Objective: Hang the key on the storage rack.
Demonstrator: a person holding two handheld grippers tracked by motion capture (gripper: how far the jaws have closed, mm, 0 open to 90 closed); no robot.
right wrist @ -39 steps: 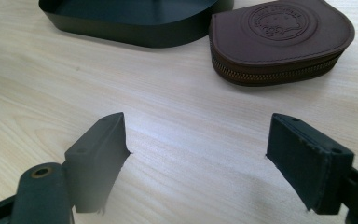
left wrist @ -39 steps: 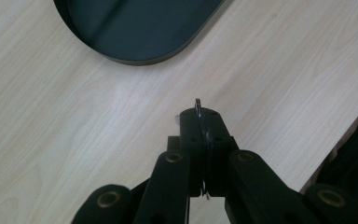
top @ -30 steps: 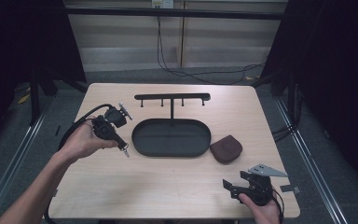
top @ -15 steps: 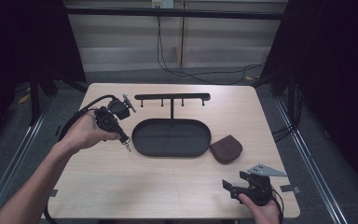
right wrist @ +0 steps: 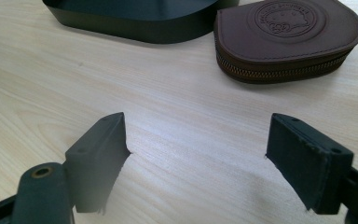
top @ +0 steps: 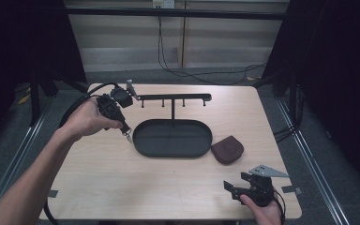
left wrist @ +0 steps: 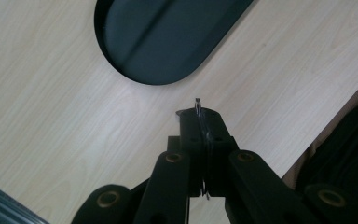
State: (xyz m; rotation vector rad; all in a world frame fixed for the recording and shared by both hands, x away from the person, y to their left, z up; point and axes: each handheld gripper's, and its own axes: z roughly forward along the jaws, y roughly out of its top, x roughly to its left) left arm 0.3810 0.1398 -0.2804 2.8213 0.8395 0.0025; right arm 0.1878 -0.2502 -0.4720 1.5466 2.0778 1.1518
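My left gripper (top: 127,135) hangs over the table just left of the black oval tray (top: 143,144), held by a hand. Its jaws are shut on a thin metal ring (left wrist: 197,103), whose edge pokes out past the tips of the left gripper (left wrist: 200,116); the tray (left wrist: 168,42) lies beyond. Above the tray stands a black bar with hooks (top: 173,97) on a post. A brown leather zip pouch (top: 227,149) lies right of the tray. My right gripper (top: 230,189) rests near the front right corner, open and holding nothing. Past the right gripper (right wrist: 196,154) lie the pouch (right wrist: 284,32) and the tray (right wrist: 135,18).
The light wooden table (top: 122,187) ends close behind my right gripper at the front edge. A black cable (top: 75,110) loops from the left gripper off the table's left side. Dark curtains and metal rails surround the table.
My left hand has lifted and drifted toward the far side, nearer the left end of the hook bar, with the ring still pinched. The right gripper has not moved.
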